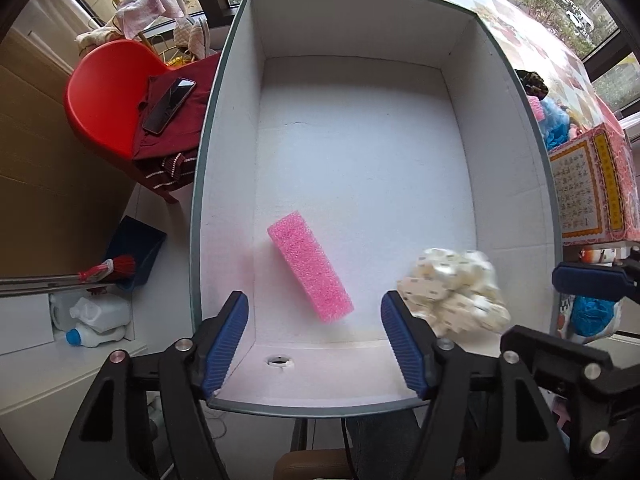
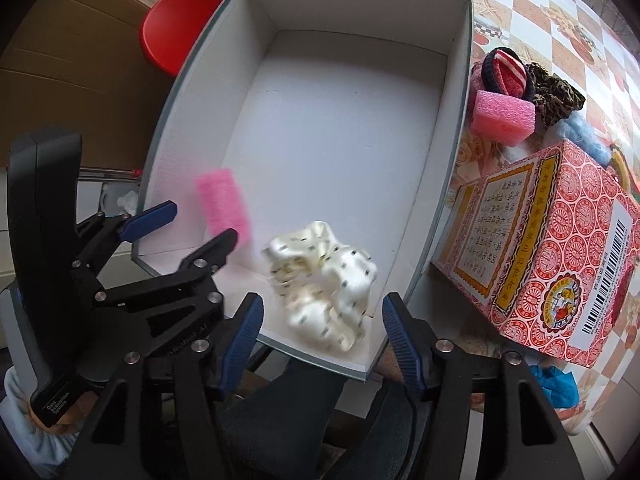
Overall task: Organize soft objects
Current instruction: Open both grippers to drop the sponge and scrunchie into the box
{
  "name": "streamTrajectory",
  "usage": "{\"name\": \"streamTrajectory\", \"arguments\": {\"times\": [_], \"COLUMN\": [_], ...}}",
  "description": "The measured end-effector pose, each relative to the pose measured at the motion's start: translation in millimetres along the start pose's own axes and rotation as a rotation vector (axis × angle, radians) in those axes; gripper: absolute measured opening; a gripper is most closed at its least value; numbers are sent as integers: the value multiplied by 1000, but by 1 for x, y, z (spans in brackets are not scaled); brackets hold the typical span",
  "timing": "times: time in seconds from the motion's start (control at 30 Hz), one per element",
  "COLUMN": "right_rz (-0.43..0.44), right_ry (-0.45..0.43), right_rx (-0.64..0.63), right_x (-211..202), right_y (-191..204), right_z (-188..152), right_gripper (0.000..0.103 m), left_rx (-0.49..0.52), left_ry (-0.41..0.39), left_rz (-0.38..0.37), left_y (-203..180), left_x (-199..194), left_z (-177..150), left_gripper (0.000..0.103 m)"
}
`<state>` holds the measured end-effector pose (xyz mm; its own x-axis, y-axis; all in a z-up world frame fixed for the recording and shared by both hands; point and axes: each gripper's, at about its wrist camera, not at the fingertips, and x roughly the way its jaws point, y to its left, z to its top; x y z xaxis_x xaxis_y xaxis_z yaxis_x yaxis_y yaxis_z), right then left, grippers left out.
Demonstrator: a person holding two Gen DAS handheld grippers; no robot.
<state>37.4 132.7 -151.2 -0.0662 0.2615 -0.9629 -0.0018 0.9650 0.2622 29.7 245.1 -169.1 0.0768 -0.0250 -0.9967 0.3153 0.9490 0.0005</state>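
A white box (image 1: pixel 224 128) with a grey rim stands on the table. A pink foam block (image 1: pixel 310 266) lies on its floor near the front; it also shows in the right wrist view (image 2: pixel 222 204). A cream satin scrunchie (image 1: pixel 456 290) is blurred in the box's near right corner, also in the right wrist view (image 2: pixel 324 292), free of both grippers. My left gripper (image 1: pixel 316 340) is open above the box's near edge. My right gripper (image 2: pixel 322 340) is open just behind the scrunchie. More soft items lie right of the box: a pink foam block (image 2: pixel 502 118), a striped red roll (image 2: pixel 510 72), a leopard scrunchie (image 2: pixel 556 90).
A red patterned carton (image 2: pixel 560 248) stands right of the box on the checkered tablecloth (image 2: pixel 592 12). Blue fluffy pieces (image 2: pixel 584 136) lie behind it. A red chair (image 1: pixel 104 92) with dark clothes and a phone (image 1: pixel 170 104) stands left of the table.
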Motion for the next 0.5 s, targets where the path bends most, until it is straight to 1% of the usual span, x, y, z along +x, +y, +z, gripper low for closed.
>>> {"name": "streamTrajectory", "arguments": {"times": [0.07, 0.1, 0.13, 0.17, 0.2, 0.27, 0.33, 0.37, 0.4, 0.43, 0.47, 0.5], "right_rz": [-9, -17, -36, -45, -52, -40, -18, 0, 15, 26, 30, 23], "right_ry": [-18, -25, -32, -40, -49, -68, -89, -100, -115, -135, -153, -168], "right_rx": [-4, -5, -4, 0, 5, 11, 19, 26, 31, 32, 34, 38], "right_x": [-8, -11, -14, -17, -20, -23, -31, -35, -39, -45, -49, -54], "right_y": [-2, -2, -3, -5, -7, -10, -13, -14, -16, -18, -18, -20], "right_z": [1, 1, 2, 1, 1, -5, -6, -6, -7, -8, -8, -8], "right_gripper": [65, 67, 78, 86, 86, 86, 86, 86, 86, 89, 97, 99], "left_rx": [-12, -16, -20, -27, -33, -44, -66, -77, -88, -98, -105, -111], "left_ry": [1, 0, -2, -10, -18, -42, -62, -71, -86, -102, -114, -127], "left_rz": [-14, -7, -1, 0, 2, 11, -27, -48, -70, -86, -96, -102], "left_y": [0, 0, 1, 2, 3, 5, 10, 12, 15, 17, 19, 20], "left_x": [-1, -1, -2, -3, -6, -13, -21, -24, -28, -33, -38, -43], "left_z": [0, 1, 1, 1, 1, 3, 5, 6, 8, 9, 10, 12], "left_gripper": [82, 84, 85, 88, 92, 96, 98, 102, 102, 102, 102, 103]}}
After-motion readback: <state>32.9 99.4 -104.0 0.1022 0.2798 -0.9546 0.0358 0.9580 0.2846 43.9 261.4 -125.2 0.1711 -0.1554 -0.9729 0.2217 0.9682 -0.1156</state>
